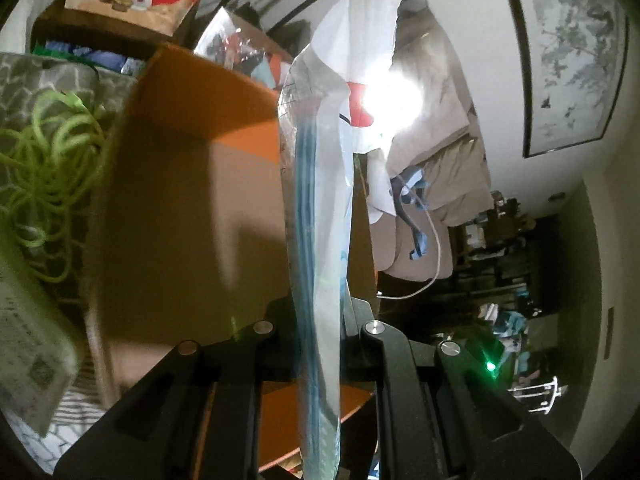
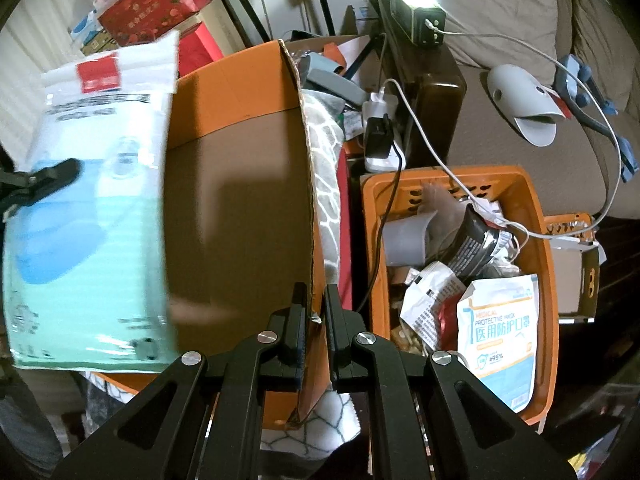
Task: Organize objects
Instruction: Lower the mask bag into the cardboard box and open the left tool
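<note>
Two grippers work at an orange cardboard box (image 2: 240,200): the right gripper (image 2: 316,320) clamps its wall, the left gripper (image 1: 320,320) pinches a mask packet (image 1: 320,200). An orange basket (image 2: 372,240) of clutter crowds alongside; the packet's print is blurred

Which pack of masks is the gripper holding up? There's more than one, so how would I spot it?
Find the big orange cardboard box in the middle; the right gripper is shut on its wall. The held mask pack hangs over the box's left side, pinched by the left gripper. It is the large green-and-blue one with a red square near its top, unlike the smaller white mask pack lying in the orange basket.
</note>
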A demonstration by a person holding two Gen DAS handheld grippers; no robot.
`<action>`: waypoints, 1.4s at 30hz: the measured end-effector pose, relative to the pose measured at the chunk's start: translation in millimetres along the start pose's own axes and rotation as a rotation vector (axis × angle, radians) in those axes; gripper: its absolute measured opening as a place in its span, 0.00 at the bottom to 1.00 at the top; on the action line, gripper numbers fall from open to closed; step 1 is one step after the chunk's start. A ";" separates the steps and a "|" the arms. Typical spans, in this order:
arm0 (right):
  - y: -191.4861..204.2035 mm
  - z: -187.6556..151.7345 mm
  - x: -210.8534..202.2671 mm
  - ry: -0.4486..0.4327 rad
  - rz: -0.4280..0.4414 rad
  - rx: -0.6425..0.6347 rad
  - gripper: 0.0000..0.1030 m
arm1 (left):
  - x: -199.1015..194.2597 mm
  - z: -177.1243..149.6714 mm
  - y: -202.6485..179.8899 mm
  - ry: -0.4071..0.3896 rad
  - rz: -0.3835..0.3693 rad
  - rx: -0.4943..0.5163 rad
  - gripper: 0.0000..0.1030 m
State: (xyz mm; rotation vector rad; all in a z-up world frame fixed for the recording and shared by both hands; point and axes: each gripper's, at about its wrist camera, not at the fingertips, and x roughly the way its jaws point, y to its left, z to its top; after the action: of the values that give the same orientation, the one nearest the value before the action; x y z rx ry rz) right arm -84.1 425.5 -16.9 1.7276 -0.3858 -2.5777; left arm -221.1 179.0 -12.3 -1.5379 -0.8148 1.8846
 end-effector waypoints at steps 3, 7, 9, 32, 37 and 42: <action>0.1 0.2 0.0 0.000 -0.001 0.000 0.08 | 14.8 -0.7 0.5 0.013 0.011 -0.014 0.12; 0.2 0.4 0.0 0.000 -0.001 0.001 0.07 | 31.5 0.1 3.0 0.035 0.012 -0.032 0.12; 0.5 0.3 0.1 0.001 -0.001 0.000 0.08 | 39.8 1.0 3.5 0.050 0.013 -0.044 0.12; 0.2 -2.0 -1.0 0.004 -0.006 -0.002 0.07 | 101.7 5.5 36.9 0.154 0.088 -0.158 0.15; 1.0 -1.7 -1.2 0.005 -0.005 0.001 0.07 | 100.2 3.9 37.9 0.196 0.213 -0.116 0.59; 1.7 -1.3 -1.2 0.005 -0.005 0.001 0.07 | 78.9 -0.5 33.4 0.137 0.312 -0.040 0.72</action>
State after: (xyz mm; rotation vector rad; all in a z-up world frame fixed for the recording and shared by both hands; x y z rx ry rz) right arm -82.6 423.8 -15.9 1.7381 -0.3836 -2.5763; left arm -236.3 216.5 -87.8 -1.8853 -0.5805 1.9584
